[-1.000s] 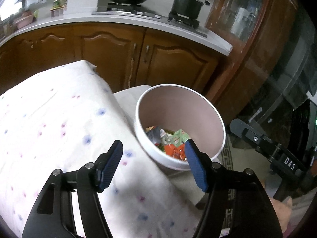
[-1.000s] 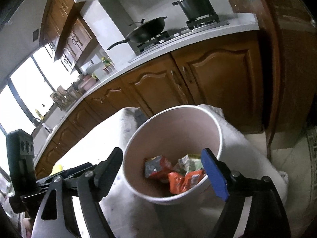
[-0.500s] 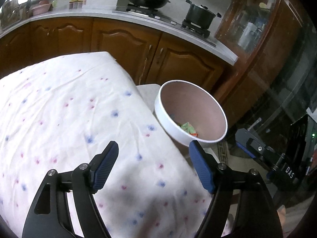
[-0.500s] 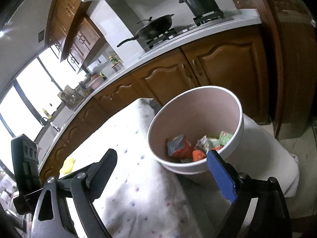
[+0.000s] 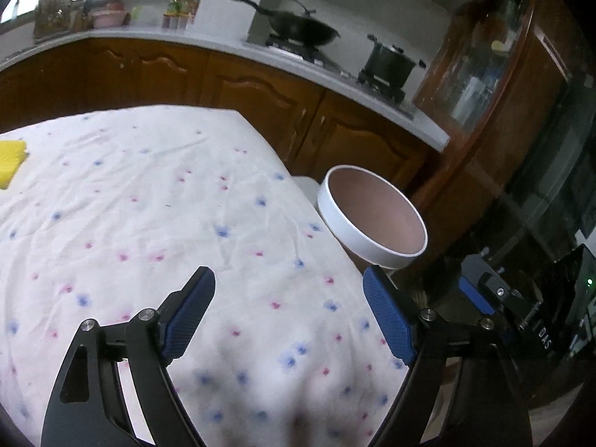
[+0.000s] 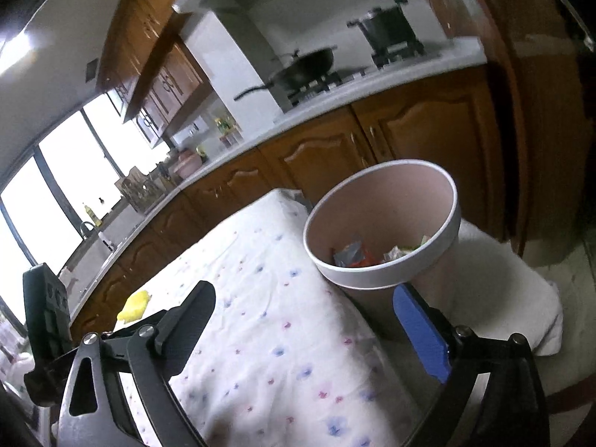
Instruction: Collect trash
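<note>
Trash (image 6: 359,257) (light, crinkly wrappers; pinch an edge) lies in the bin (image 6: 372,279) ahead of both wide-open, empty, just-opened grippers (image 5: 288,316) (image 6: 303,322).

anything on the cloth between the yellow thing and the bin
Nothing. In the right wrist view the dotted tablecloth runs bare from the yellow thing to the bin.

We see bare cloth (image 5: 156,201) ahead, free passage; bin (image 5: 372,219) blocks table's right edge; sponge (image 5: 11,158) far left.
</note>
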`<state>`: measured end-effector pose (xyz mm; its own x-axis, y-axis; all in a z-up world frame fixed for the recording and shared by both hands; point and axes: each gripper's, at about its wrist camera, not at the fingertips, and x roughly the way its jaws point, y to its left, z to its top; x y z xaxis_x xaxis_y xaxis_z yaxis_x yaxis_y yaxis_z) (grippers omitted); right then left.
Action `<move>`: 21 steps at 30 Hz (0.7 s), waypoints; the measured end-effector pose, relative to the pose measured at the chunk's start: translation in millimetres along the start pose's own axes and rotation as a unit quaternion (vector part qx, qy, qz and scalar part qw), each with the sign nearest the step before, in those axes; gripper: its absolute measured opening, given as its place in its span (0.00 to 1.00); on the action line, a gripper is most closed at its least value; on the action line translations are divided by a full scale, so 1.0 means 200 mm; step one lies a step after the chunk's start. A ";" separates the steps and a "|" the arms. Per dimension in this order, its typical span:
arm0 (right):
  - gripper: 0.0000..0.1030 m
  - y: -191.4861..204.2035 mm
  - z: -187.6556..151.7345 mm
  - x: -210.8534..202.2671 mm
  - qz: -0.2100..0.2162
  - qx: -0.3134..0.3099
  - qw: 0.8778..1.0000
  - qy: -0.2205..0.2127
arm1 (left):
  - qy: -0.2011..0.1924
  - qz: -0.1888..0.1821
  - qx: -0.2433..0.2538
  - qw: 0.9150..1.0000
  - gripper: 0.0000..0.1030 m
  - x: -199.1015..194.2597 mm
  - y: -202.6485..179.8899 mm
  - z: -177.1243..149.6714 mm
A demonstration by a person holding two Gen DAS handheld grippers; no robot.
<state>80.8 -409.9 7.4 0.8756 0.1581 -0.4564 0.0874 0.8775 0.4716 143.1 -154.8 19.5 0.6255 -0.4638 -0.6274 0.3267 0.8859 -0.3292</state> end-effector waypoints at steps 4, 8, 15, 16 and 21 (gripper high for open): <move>0.97 0.07 -0.05 -0.08 -0.008 -0.022 0.999 -0.033 | -0.030 0.008 0.013 0.999 0.83 -0.12 0.03 -0.06; 1.00 0.15 -0.11 -0.15 -0.018 -0.045 0.997 -0.064 | -0.080 0.025 0.024 0.996 0.99 -0.27 0.05 -0.14; 1.00 0.28 -0.26 -0.25 -0.036 -0.114 0.987 -0.106 | -0.122 0.067 0.053 0.989 1.00 -0.40 0.07 -0.25; 1.00 0.30 -0.28 -0.27 -0.046 -0.127 0.984 -0.115 | -0.128 0.078 0.057 0.987 1.00 -0.41 0.07 -0.26; 1.00 0.44 -0.32 -0.36 -0.080 -0.201 0.962 -0.164 | -0.171 0.127 0.086 0.973 1.00 -0.51 0.04 -0.29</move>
<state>-4.6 -314.9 34.4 0.9750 -0.0868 -0.2045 0.1000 0.9935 0.0546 41.1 -99.8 40.2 0.8913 -0.2287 -0.3916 0.2262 0.9726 -0.0534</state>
